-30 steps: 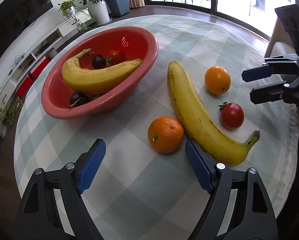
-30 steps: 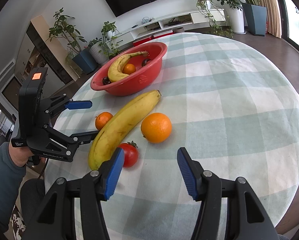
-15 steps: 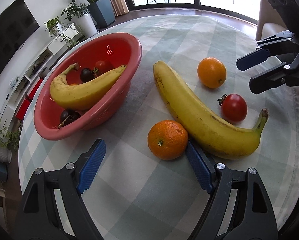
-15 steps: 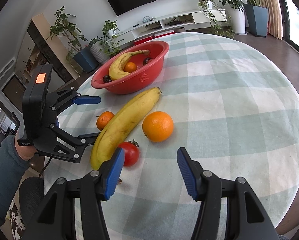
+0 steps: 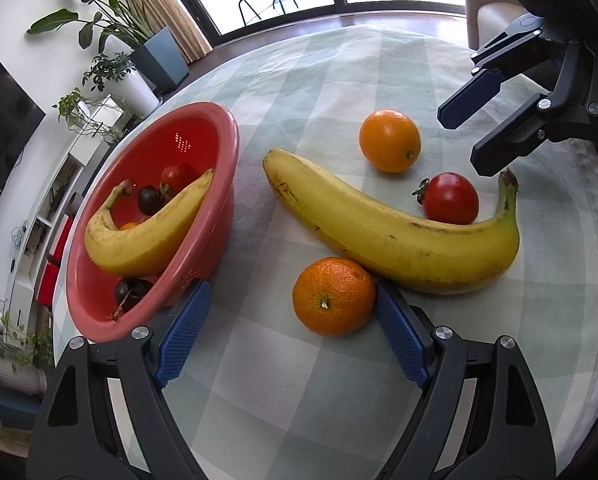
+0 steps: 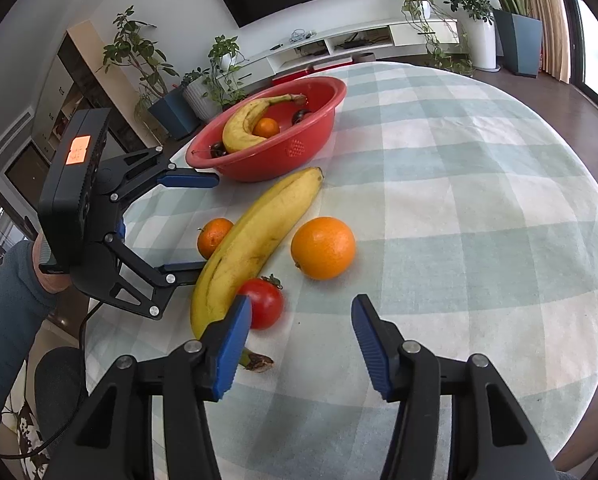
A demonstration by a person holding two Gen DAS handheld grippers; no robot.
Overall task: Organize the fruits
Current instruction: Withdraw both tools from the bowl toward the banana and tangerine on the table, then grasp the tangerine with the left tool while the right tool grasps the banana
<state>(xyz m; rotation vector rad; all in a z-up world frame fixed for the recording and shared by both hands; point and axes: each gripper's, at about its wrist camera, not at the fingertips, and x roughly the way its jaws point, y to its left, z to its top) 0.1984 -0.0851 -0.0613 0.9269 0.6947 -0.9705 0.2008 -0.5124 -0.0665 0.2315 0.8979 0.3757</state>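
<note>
Since the earlier frame the left gripper (image 5: 289, 330) has rolled and crept nearer the small dimpled orange mandarin (image 5: 333, 295); its jaws gape wide, right pad beside the peel, nothing pinched. At left, the red plastic colander bowl (image 5: 99, 312) holds a banana and small fruit. A long yellow banana (image 5: 395, 232) lies just behind the mandarin. To grip cleanly, centre both pads around it, clear of the banana. Rightward, the right gripper (image 6: 301, 340) is closing on nothing, with a red tomato (image 6: 263, 307) beside its left pad.

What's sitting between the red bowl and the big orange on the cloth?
The loose banana lies between the red bowl and the big orange, seen in the right wrist view; otherwise only bare checked cloth.
</note>
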